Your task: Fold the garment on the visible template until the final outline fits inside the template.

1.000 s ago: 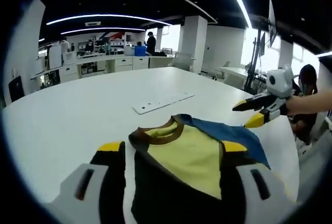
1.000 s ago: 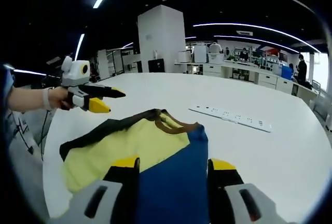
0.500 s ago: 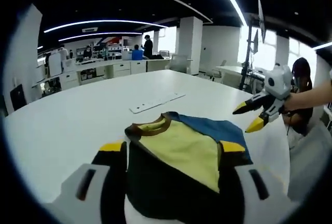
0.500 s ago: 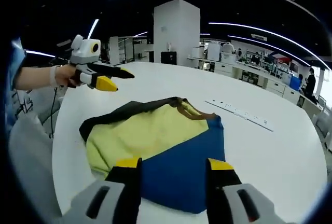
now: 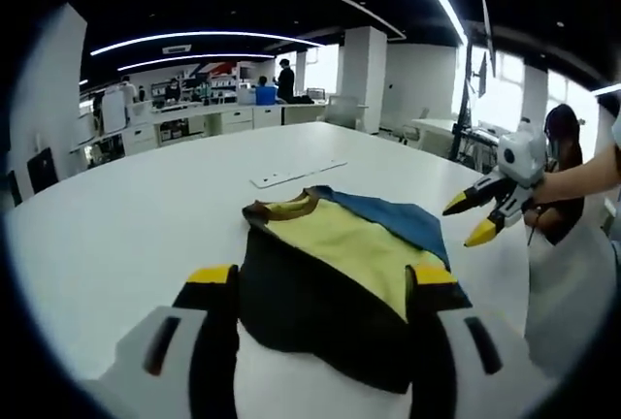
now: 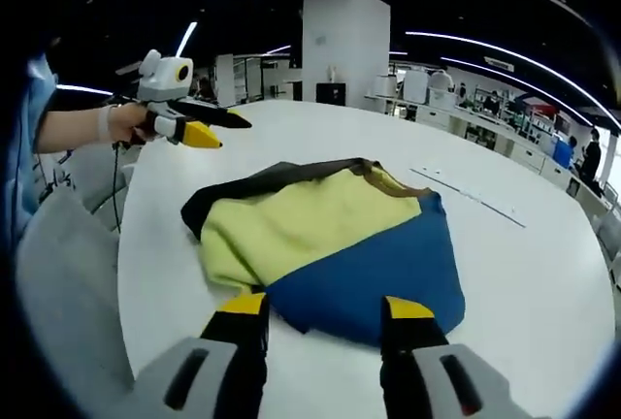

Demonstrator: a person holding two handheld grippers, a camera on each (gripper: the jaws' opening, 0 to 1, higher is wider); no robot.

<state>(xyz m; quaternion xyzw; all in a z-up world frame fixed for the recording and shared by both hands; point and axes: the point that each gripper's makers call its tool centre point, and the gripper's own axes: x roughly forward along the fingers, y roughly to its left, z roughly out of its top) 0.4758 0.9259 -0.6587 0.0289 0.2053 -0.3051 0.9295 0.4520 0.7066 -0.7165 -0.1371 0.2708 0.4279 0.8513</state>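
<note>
Garment point(image 5: 342, 273) lay folded on the white table point(image 5: 126, 215), brown collar pointing away toward the power strip point(image 5: 296, 174), long axis running collar to hem. Left gripper point(image 5: 315, 288) and right gripper point(image 6: 322, 314) hovered above it, jaws apart, holding nothing.

An open-plan office: a large round white table point(image 5: 146, 206) stands beneath curved ceiling light strips point(image 5: 194, 39), with a square white pillar point(image 6: 344, 46) behind it and rows of white desks point(image 5: 213, 118) where people work beyond.
</note>
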